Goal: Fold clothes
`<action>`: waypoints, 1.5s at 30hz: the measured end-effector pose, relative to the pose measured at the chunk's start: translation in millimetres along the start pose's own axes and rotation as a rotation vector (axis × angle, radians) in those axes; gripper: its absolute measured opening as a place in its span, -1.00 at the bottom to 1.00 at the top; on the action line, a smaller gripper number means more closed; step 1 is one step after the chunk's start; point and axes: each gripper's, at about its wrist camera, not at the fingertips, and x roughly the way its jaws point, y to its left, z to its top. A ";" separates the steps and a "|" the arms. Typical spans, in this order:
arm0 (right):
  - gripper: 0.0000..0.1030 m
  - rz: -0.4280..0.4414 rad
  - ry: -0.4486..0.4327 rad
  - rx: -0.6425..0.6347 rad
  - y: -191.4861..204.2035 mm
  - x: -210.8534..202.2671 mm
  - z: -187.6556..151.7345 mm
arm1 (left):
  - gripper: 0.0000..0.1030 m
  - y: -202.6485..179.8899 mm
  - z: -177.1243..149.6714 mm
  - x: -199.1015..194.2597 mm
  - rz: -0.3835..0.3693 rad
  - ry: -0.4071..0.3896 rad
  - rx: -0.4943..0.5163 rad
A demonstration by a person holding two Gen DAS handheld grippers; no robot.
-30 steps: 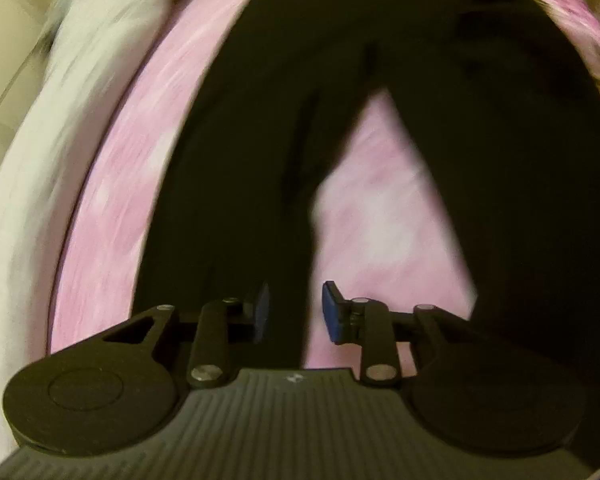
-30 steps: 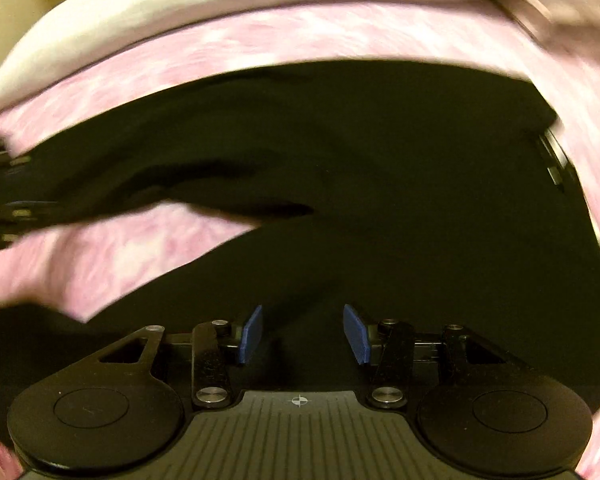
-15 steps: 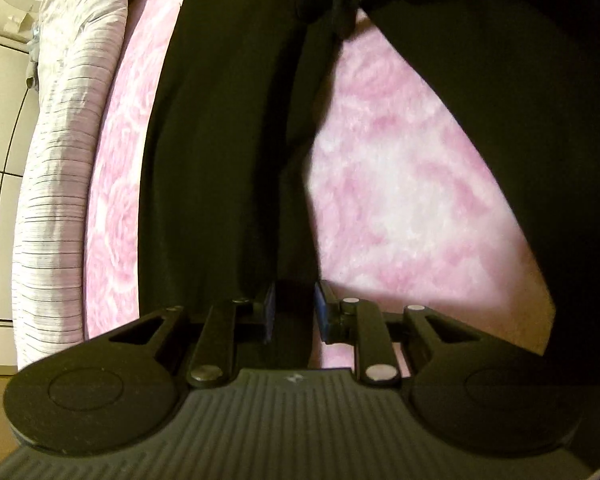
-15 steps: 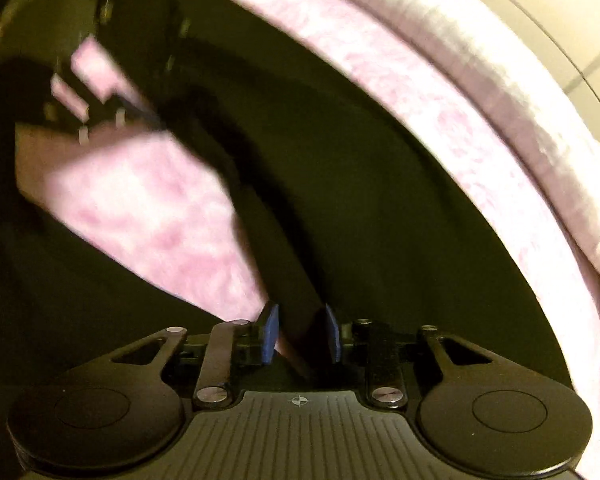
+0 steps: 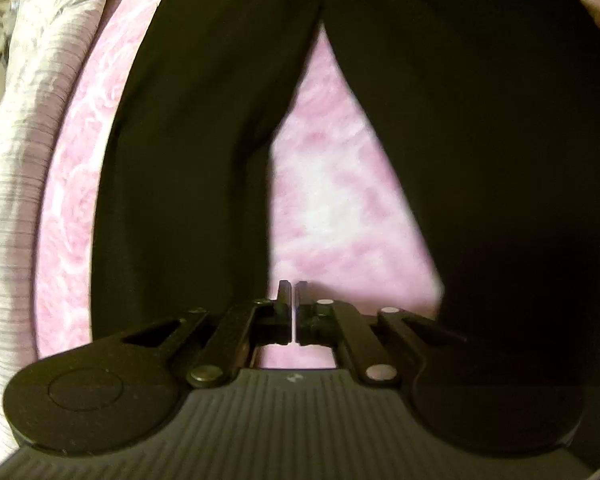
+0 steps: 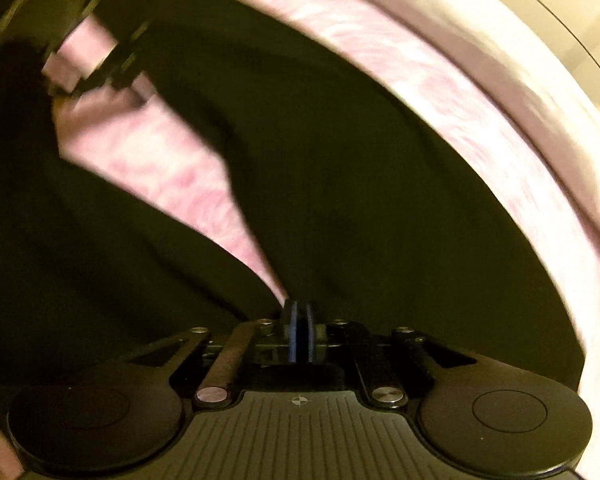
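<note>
Left tool (image 5: 293,308) fingers nearly touching, thin gap, nothing visibly pinched. Black trousers (image 5: 188,152) spread legs-apart on pink blanket (image 5: 332,200); striped bedding (image 5: 24,152) at left.

Pink floral bed (image 5: 332,200), black trousers (image 5: 188,160) spread on it

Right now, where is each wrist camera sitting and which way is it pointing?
Left wrist: on the left gripper, low over the bed, looking along the trousers spread on the pink blanket; its shut jaws show beside a leg's inner edge.
Right wrist: on the right gripper, looking across the trousers toward the blanket's edge; its shut jaws show, on black cloth; blurred.
Shared: trousers, blanket, pale bedding along the edge; the blurred dark shape upper left in the right view is probably the left gripper.
</note>
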 end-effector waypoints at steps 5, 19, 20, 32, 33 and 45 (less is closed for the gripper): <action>-0.12 -0.050 0.026 0.410 -50.2 -38.8 -61.9 | -0.81 -5.4 33.0 -20.0 -0.039 -0.045 -0.082; -0.09 -0.083 -0.074 0.884 -207.8 -74.1 -189.8 | -0.50 3.2 222.9 6.2 -0.104 -0.250 -0.125; -0.09 -0.062 -0.095 0.854 -219.0 -65.0 -182.6 | -0.50 3.5 233.1 12.4 -0.104 -0.244 -0.125; -0.95 0.117 -0.189 0.745 -280.8 -19.1 -181.1 | -0.46 -9.4 266.3 40.3 -0.087 -0.162 -0.119; -0.95 0.120 -0.211 0.748 -283.0 -25.2 -180.0 | -0.46 -9.0 266.7 38.5 -0.087 -0.161 -0.125; -0.94 0.148 -0.260 0.705 -306.9 15.1 -140.8 | -0.43 -0.1 265.1 50.3 -0.048 -0.112 -0.176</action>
